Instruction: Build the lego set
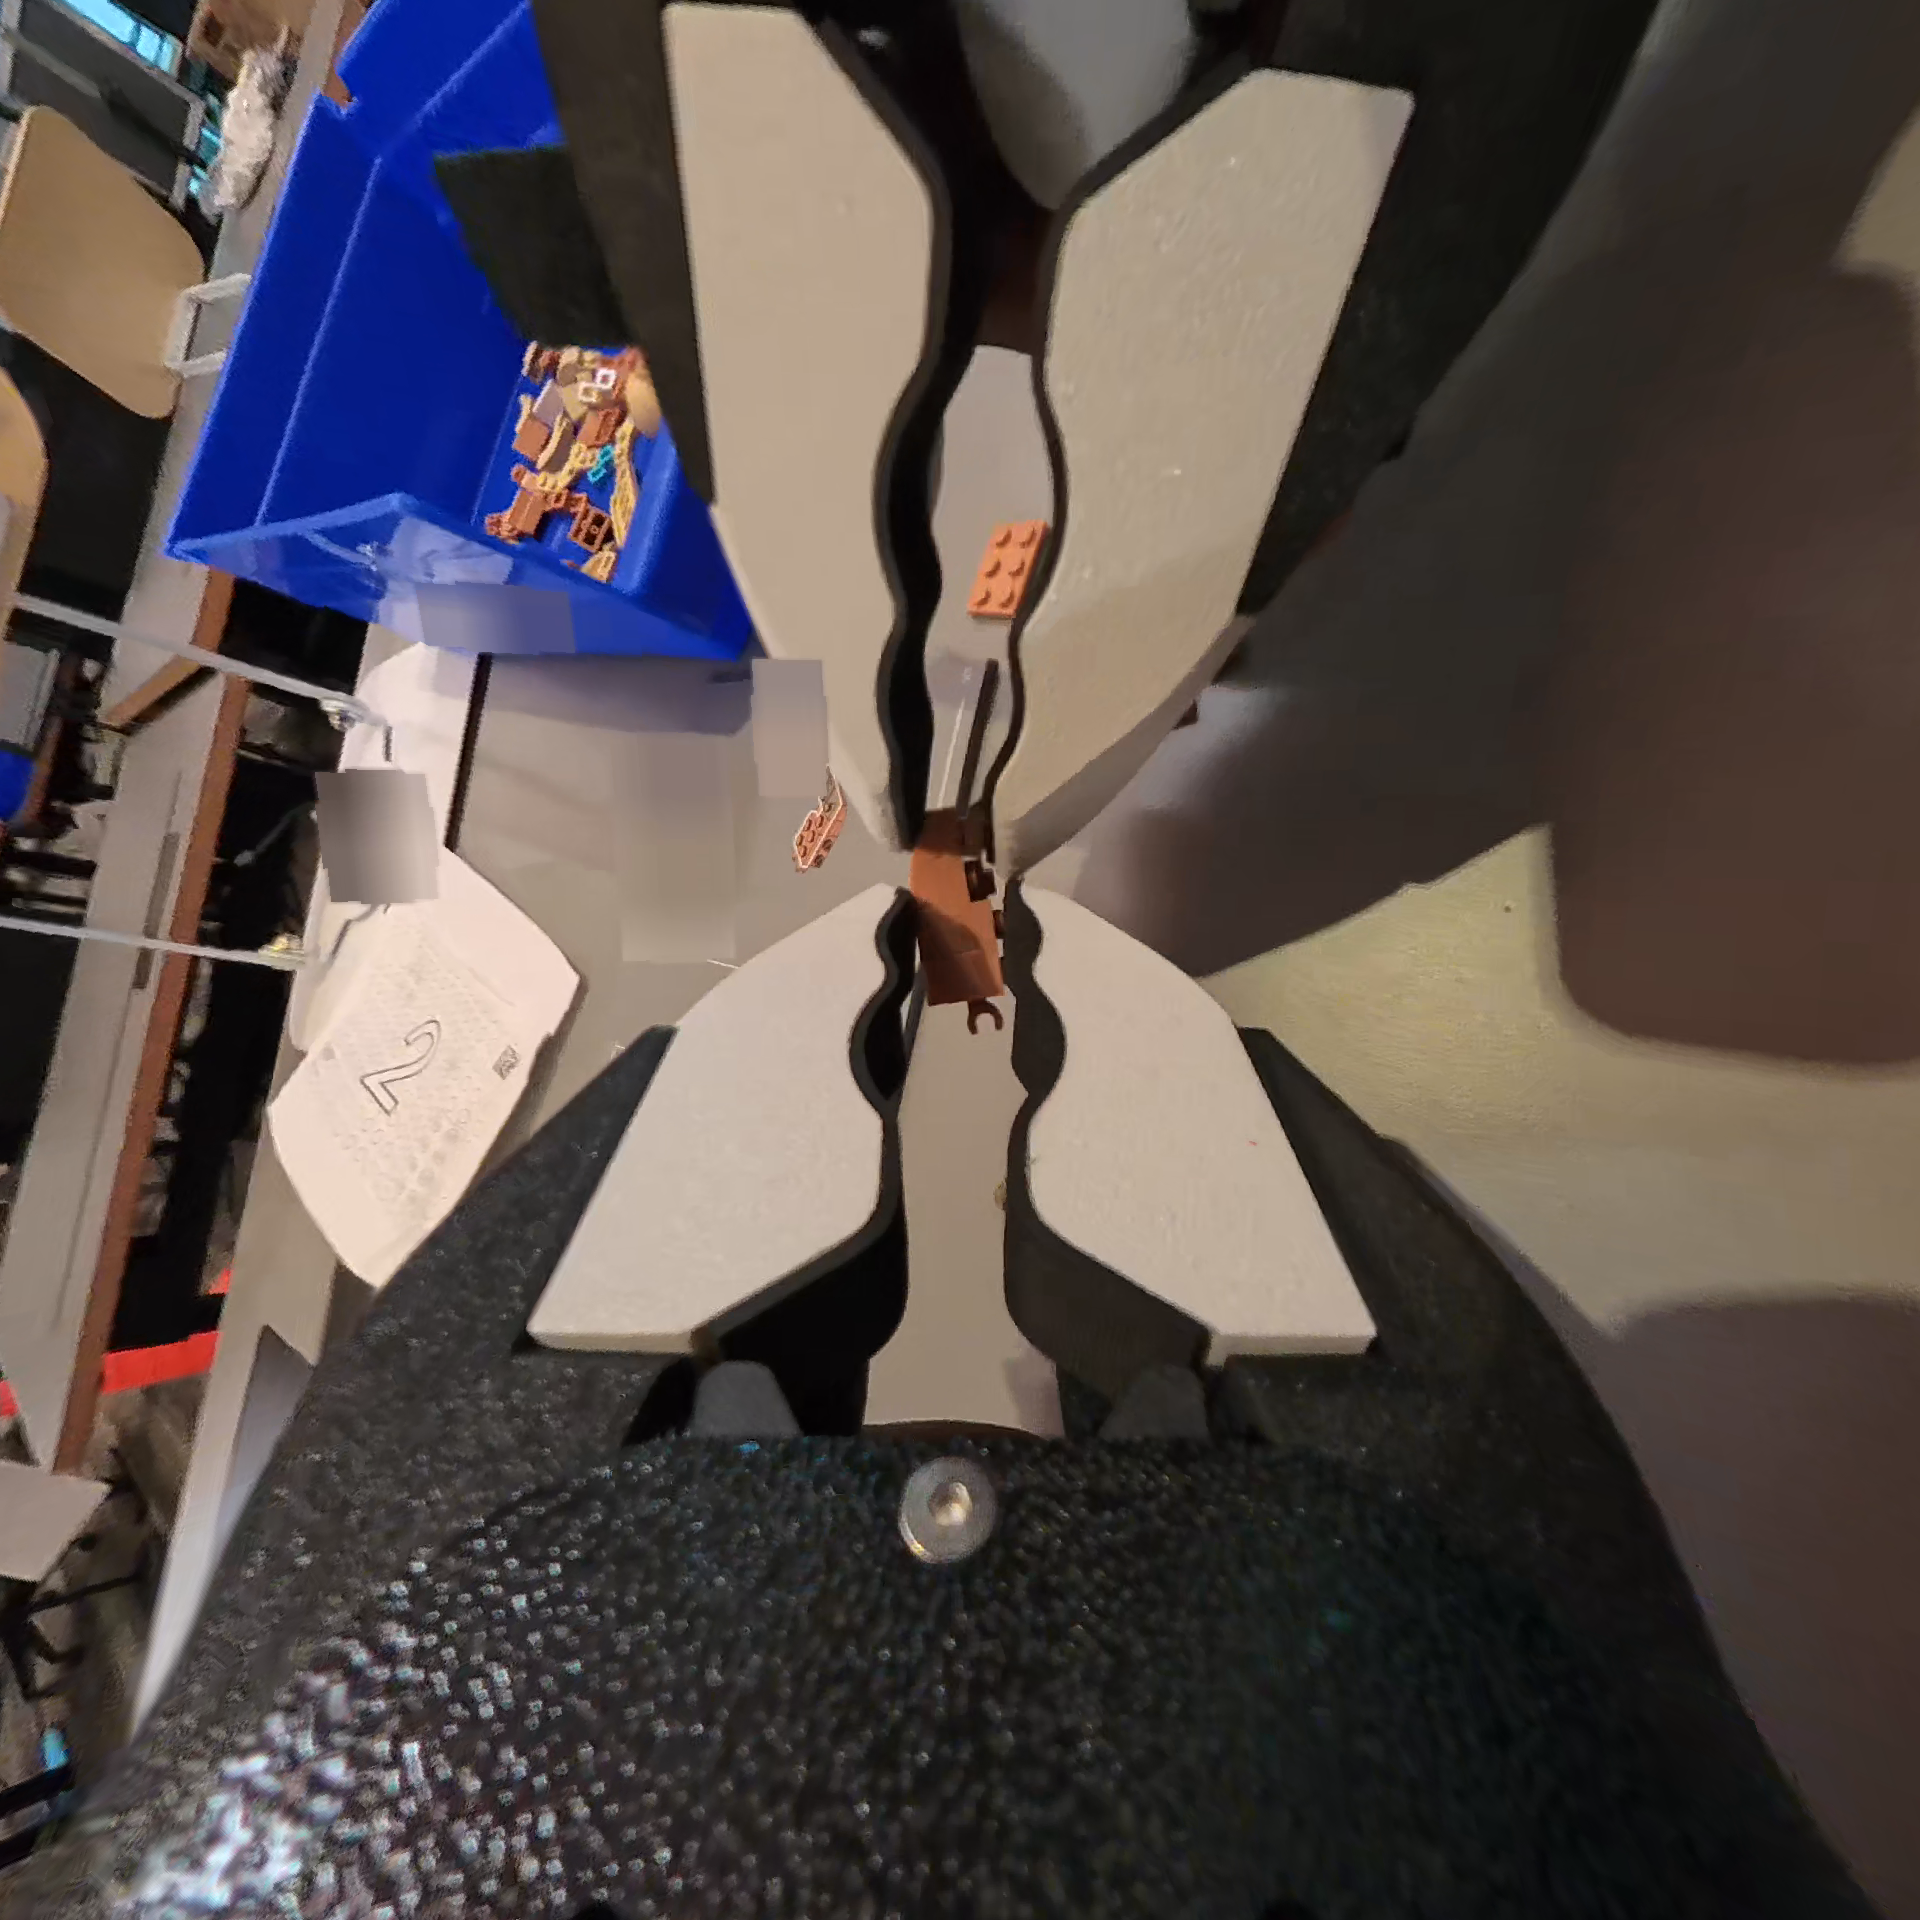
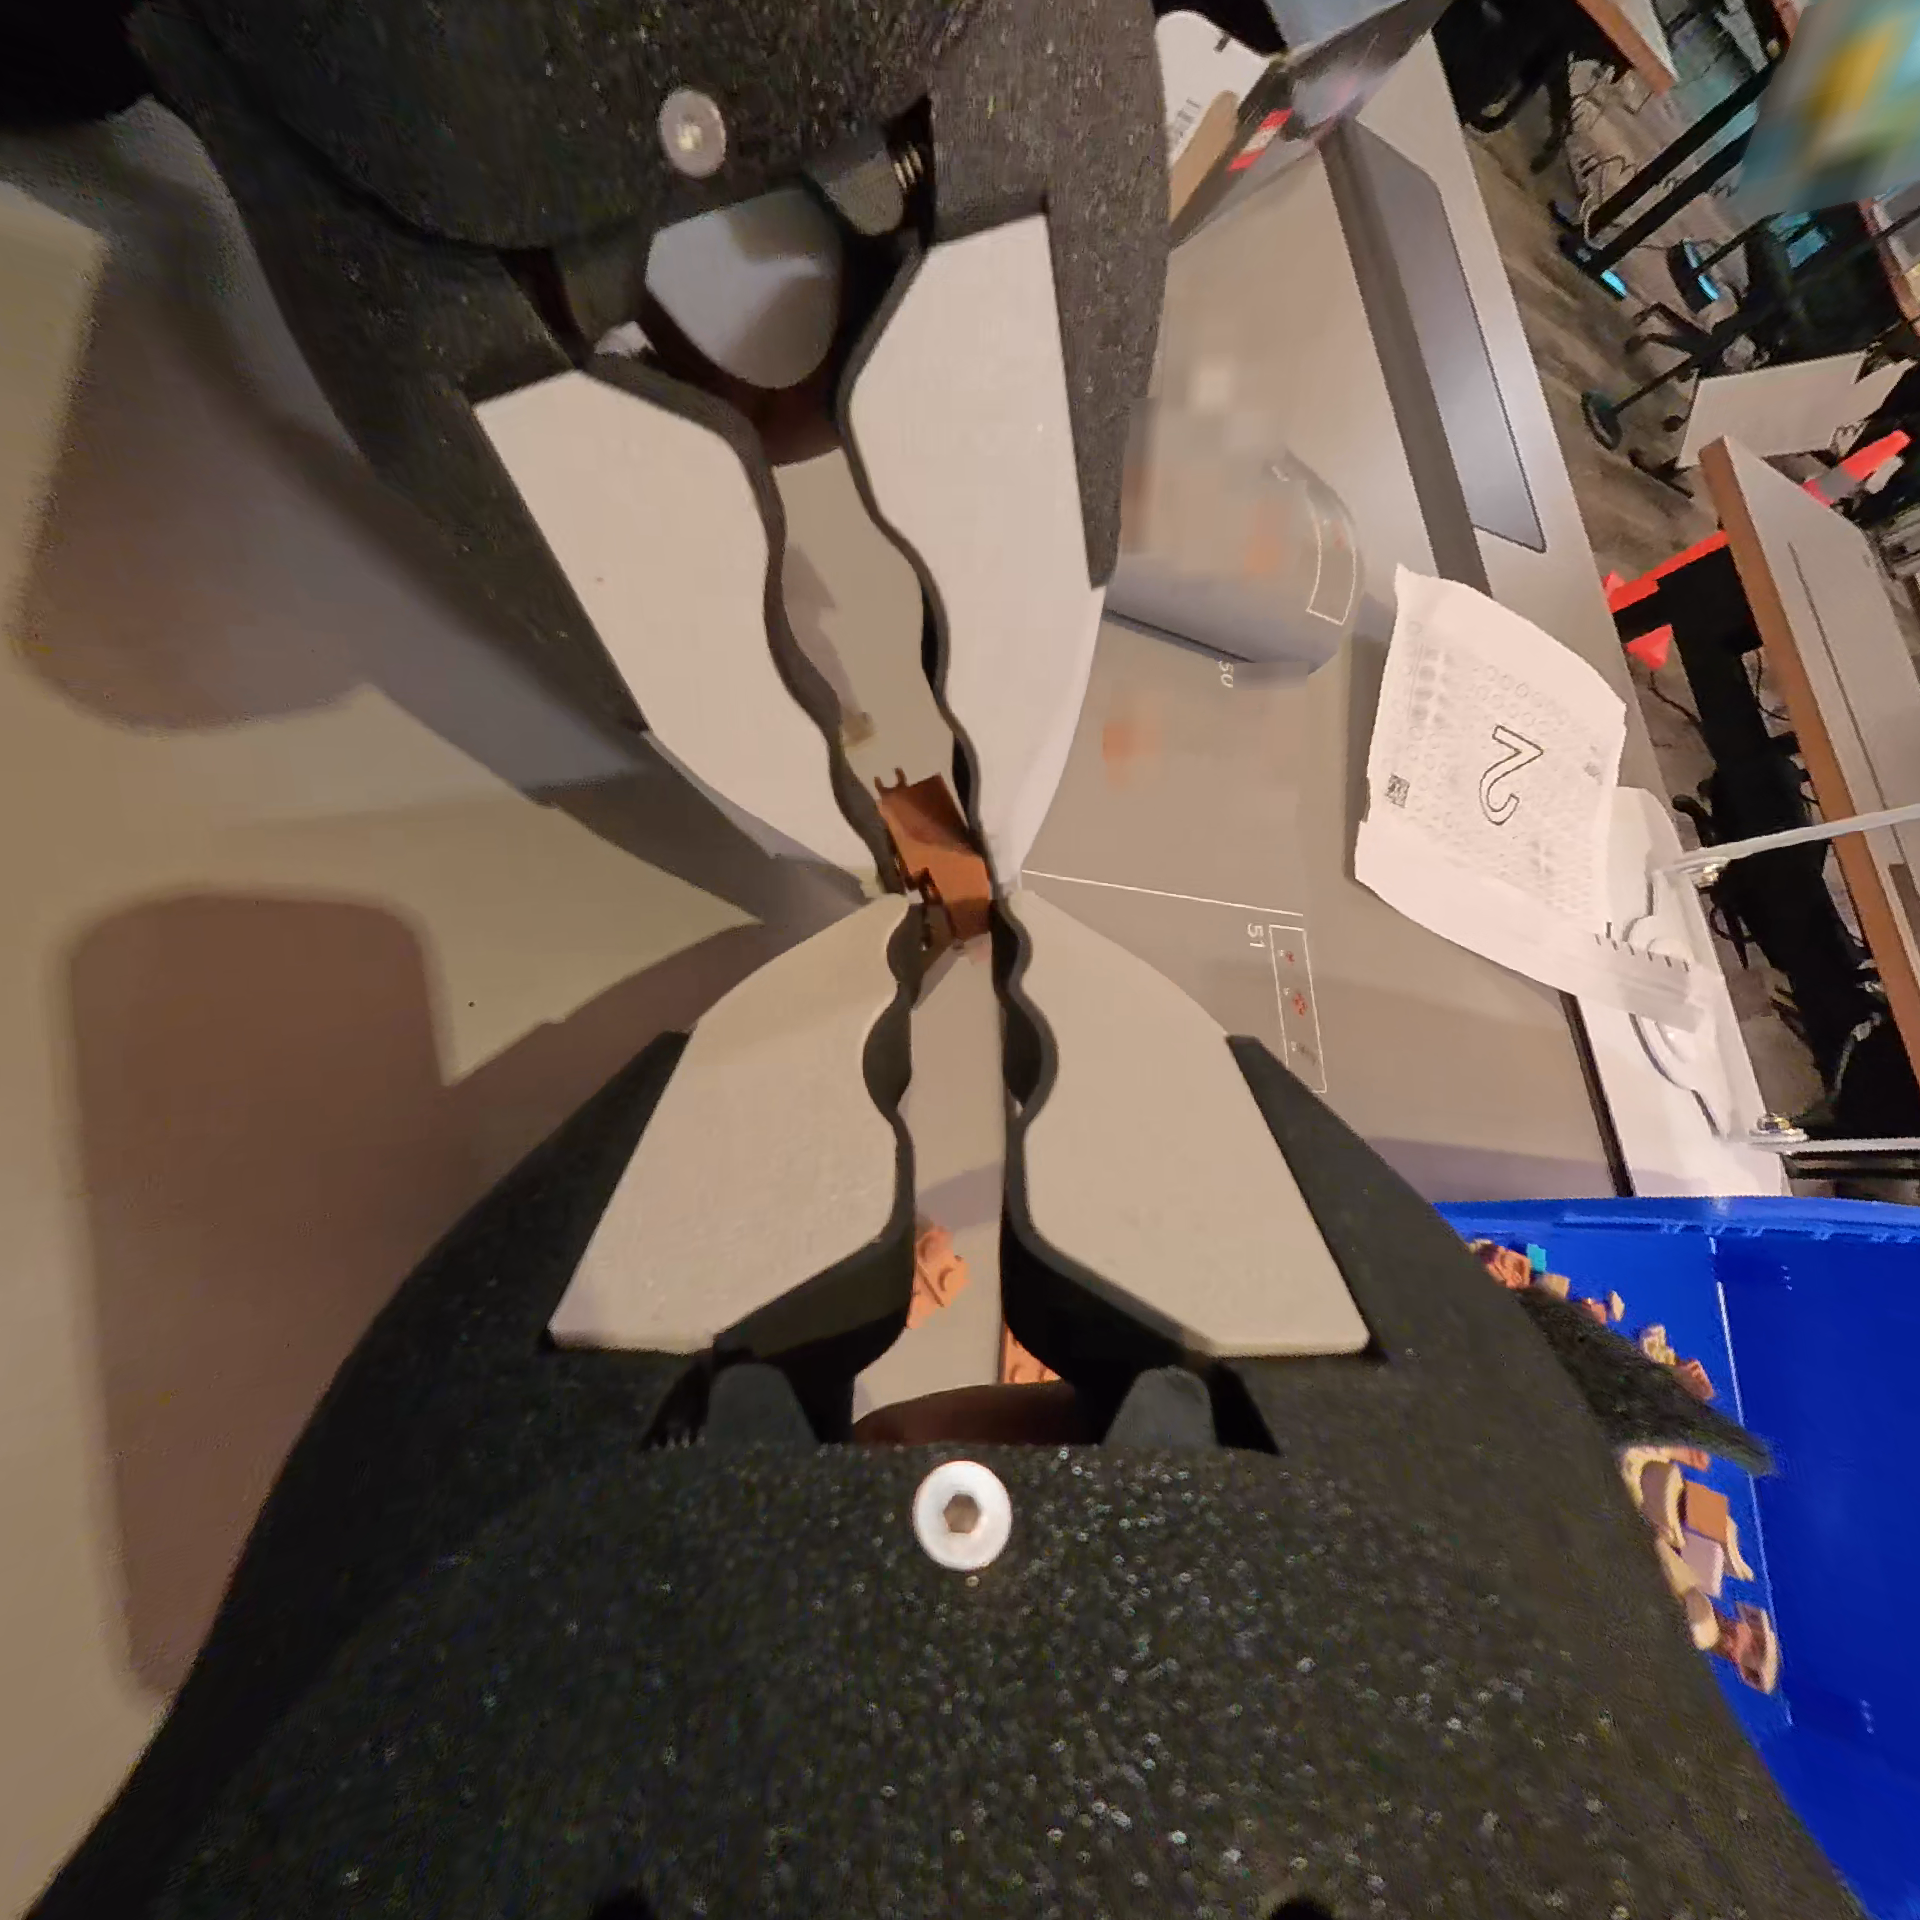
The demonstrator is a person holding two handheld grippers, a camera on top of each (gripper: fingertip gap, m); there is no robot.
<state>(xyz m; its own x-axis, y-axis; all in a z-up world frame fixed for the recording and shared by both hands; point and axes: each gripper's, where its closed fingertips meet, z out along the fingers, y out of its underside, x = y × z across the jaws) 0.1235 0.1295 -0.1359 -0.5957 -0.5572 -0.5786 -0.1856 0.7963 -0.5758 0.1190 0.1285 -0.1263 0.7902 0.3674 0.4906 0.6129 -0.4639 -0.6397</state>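
Both my grippers clamp one brown brick assembly tip to tip, frame centre, above the desk.

My left gripper and right gripper each have jaws pressed on the brown brick assembly. A loose orange plate lies beyond; a blue bin sits upper left.

Grey table, blue bin, loose brick, seemingly paper sheet

Glossy plastic brick, matt grey fingers, rough black housing.
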